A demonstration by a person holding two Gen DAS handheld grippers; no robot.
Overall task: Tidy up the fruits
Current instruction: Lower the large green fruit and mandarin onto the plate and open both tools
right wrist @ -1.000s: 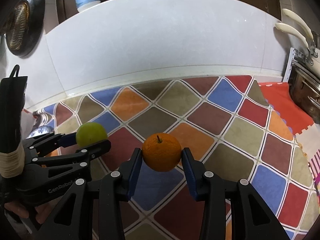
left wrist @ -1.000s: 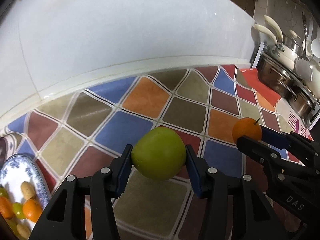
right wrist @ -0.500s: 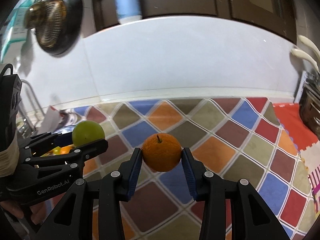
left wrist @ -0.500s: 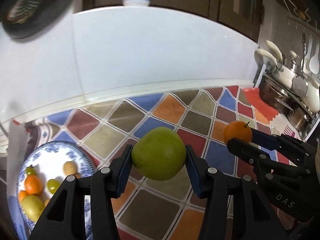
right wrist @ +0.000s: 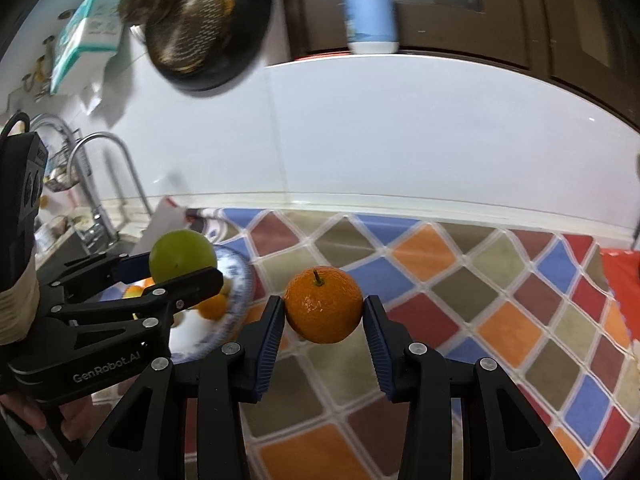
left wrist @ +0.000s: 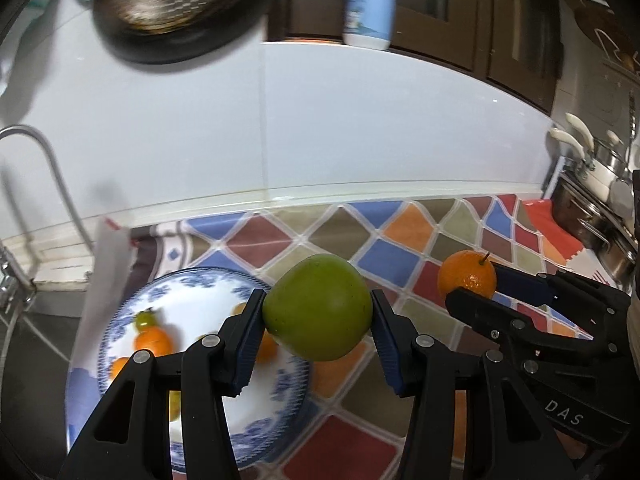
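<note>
My left gripper (left wrist: 318,316) is shut on a green apple (left wrist: 318,306), held in the air above the right edge of a blue-and-white plate (left wrist: 120,304). Several small orange and green fruits (left wrist: 152,338) lie on that plate. My right gripper (right wrist: 323,312) is shut on an orange (right wrist: 323,305) with a short stem, held over the colourful tiled mat. In the left wrist view the orange (left wrist: 467,274) hangs to the right of the apple. From the right wrist view the apple (right wrist: 182,255) sits at left, over the plate (right wrist: 240,280).
A checkered mat (right wrist: 460,280) covers the counter below a white tiled wall. A sink tap (right wrist: 100,148) stands at left. A dark strainer pan (left wrist: 176,4) and a blue-white bottle (left wrist: 370,2) are high on the wall ledge. Steel pots (left wrist: 600,200) stand at far right.
Both grippers have risen and swung left with their fruits still gripped. The plate has come from the picture's left edge to under the apple, and the tap and pan have come into view.
</note>
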